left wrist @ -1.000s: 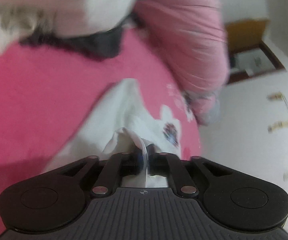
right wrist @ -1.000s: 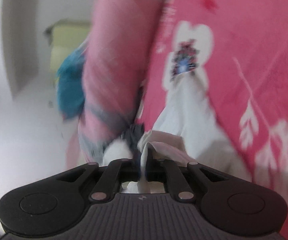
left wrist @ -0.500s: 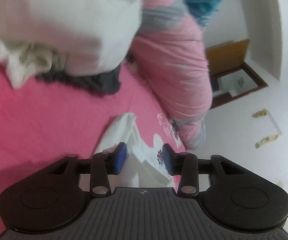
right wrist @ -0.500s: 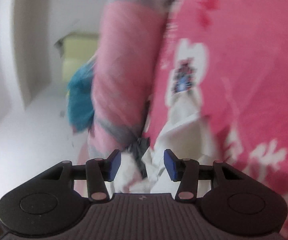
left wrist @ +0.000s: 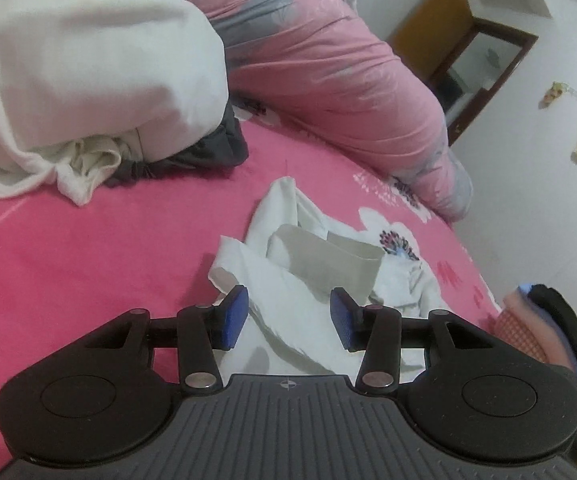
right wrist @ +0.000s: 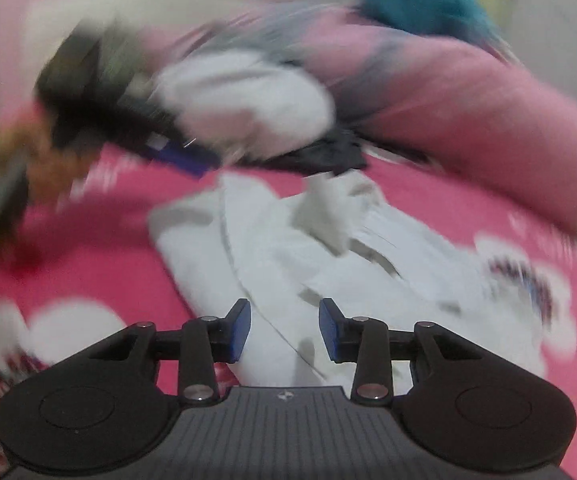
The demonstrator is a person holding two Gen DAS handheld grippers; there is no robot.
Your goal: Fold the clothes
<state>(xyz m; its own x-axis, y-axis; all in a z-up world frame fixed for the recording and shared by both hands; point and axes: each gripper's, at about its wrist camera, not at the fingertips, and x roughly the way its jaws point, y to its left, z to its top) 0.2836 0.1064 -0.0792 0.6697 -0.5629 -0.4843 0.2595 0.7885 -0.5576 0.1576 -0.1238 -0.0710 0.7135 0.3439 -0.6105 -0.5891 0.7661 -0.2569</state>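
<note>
White pile (left wrist: 88,60) seen far left on bed (left wrist: 68,264), dark garment (left wrist: 208,152) tucked under its edge. Left tool (left wrist: 288,322) held open, nothing gripped; crumpled white garment (left wrist: 308,264) laid on pink sheet below and beyond its pads. Pink duvet (left wrist: 328,72) bunched at right. Right view blurred: right tool (right wrist: 284,330) closing, pads not pressed on anything, white garment (right wrist: 308,248) spread beneath.
</note>
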